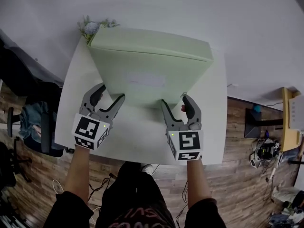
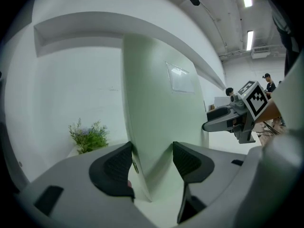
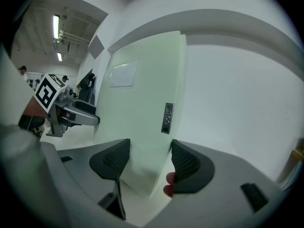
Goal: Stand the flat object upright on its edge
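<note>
Your left claw [image 1: 111, 92] and right claw [image 1: 174, 99] each pinch a bottom corner of the green pad [image 1: 147, 72].
Jaws sit half open around it. It stands upright on one edge on the white bench [image 1: 137, 141], that edge running left to right, wide face toward you.

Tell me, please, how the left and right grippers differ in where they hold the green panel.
The left gripper straddles the green panel's lower left corner; the right gripper straddles its lower right corner. The left gripper angles inward; the right gripper points nearly straight ahead. Both have the upright panel between their jaws, pads seemingly touching it.
</note>
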`<action>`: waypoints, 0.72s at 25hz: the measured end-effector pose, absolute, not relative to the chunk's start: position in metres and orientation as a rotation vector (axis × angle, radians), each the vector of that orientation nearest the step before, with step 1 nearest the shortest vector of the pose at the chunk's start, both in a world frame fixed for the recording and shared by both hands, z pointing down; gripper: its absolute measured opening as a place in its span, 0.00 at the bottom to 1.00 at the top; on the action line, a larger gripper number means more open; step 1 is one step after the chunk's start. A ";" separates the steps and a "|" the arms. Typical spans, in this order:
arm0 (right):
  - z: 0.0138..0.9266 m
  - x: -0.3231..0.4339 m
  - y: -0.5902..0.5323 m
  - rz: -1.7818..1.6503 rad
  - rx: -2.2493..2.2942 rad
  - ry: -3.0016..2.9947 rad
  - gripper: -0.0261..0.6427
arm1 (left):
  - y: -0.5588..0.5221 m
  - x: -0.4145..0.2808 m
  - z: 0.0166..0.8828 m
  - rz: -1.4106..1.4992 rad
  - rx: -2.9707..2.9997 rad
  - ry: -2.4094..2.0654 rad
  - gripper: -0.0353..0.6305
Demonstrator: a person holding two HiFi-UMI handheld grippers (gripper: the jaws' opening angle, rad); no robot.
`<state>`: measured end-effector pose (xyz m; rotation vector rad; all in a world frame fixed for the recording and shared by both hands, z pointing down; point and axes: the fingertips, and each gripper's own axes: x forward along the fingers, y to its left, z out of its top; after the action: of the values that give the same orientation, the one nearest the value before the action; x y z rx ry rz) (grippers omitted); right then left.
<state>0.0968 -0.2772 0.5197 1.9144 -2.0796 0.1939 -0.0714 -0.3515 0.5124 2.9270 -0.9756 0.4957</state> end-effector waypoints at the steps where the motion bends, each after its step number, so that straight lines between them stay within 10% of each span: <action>1: 0.520 0.096 -0.276 0.189 1.918 -2.080 0.45 | -0.350 -0.072 0.513 0.496 2.929 -0.979 0.48; 18: 0.521 0.087 -0.259 0.130 1.951 -2.104 0.45 | -0.333 -0.081 0.517 0.466 2.955 -1.025 0.48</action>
<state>0.0867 -0.2585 0.5212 1.9514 -2.1039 0.1304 -0.0807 -0.3328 0.5168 2.9553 -1.0248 0.4661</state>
